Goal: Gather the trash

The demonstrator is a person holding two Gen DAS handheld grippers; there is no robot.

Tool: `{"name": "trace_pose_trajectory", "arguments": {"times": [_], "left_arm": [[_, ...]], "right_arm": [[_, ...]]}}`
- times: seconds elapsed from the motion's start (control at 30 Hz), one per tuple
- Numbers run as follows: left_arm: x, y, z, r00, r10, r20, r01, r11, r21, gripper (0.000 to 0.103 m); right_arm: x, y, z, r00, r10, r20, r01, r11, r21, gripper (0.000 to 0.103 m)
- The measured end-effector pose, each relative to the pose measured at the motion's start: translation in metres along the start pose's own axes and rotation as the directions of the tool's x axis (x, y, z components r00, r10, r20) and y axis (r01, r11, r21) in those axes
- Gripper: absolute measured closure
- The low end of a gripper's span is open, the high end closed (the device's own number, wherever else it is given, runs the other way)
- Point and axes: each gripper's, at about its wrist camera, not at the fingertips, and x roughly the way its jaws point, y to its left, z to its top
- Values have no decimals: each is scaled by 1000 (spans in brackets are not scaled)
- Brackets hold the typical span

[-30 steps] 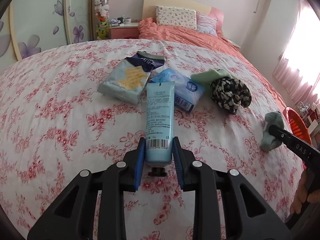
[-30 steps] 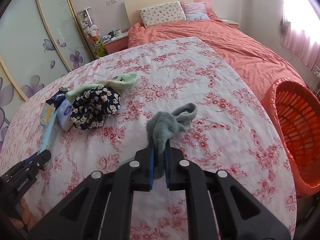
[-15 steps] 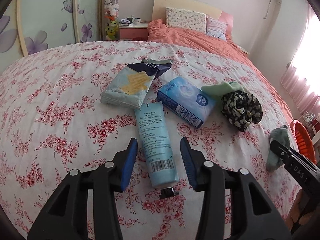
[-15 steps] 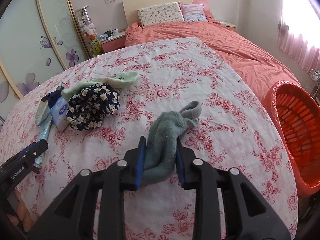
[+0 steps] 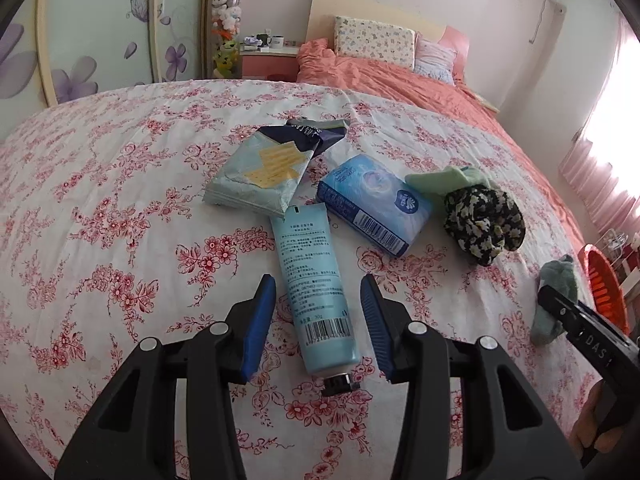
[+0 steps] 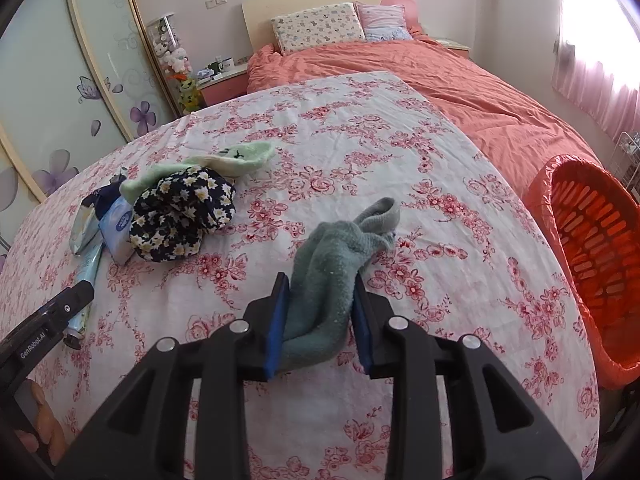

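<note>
A light blue tube (image 5: 312, 292) with a black cap lies on the floral bedspread (image 5: 120, 208) between the open jaws of my left gripper (image 5: 318, 300), touching neither. Behind it lie a crumpled snack bag (image 5: 266, 168) and a blue tissue pack (image 5: 372, 204). My right gripper (image 6: 320, 300) is open around a grey-green sock (image 6: 332, 264) that rests on the bedspread (image 6: 360, 152). The sock also shows in the left wrist view (image 5: 556, 300).
A dark floral cloth bundle (image 5: 484, 228) and a pale green sock (image 5: 444, 178) lie right of the tissue pack; both show in the right wrist view (image 6: 180, 212) (image 6: 224, 160). An orange basket (image 6: 592, 264) stands off the bed's right edge. Pillows (image 6: 316, 28) lie at the headboard.
Both grippers opened. The left one let go of the tube, which now lies on the bedspread. The right one released the sock, which lies between its jaws.
</note>
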Motion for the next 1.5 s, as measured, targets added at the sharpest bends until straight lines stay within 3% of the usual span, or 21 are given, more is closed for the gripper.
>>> {"name": "trace_pose_trajectory", "arguments": {"times": [0.3, 0.87, 0.9, 0.93, 1.03, 1.5], "left_arm": [[3, -16, -2, 994, 108, -13, -107, 990, 87, 58], [2, -15, -2, 995, 102, -12, -101, 991, 84, 59], [2, -15, -2, 995, 99, -11, -98, 991, 86, 62], [1, -15, -2, 995, 102, -9, -101, 990, 97, 70], [0, -15, -2, 996, 86, -8, -85, 991, 101, 73], [-32, -25, -4, 997, 47, 53, -54, 990, 128, 73]], "right_arm": [[0, -1, 0, 1000, 2, 0, -2, 1000, 2, 72], [0, 0, -1, 1000, 5, 1, -5, 1000, 5, 72], [0, 0, 0, 1000, 0, 3, 0, 1000, 1, 73], [0, 0, 0, 1000, -7, 3, 7, 1000, -6, 81], [-1, -4, 0, 1000, 15, 6, -15, 1000, -9, 92], [-57, -18, -1, 992, 65, 110, -68, 998, 17, 94]]}}
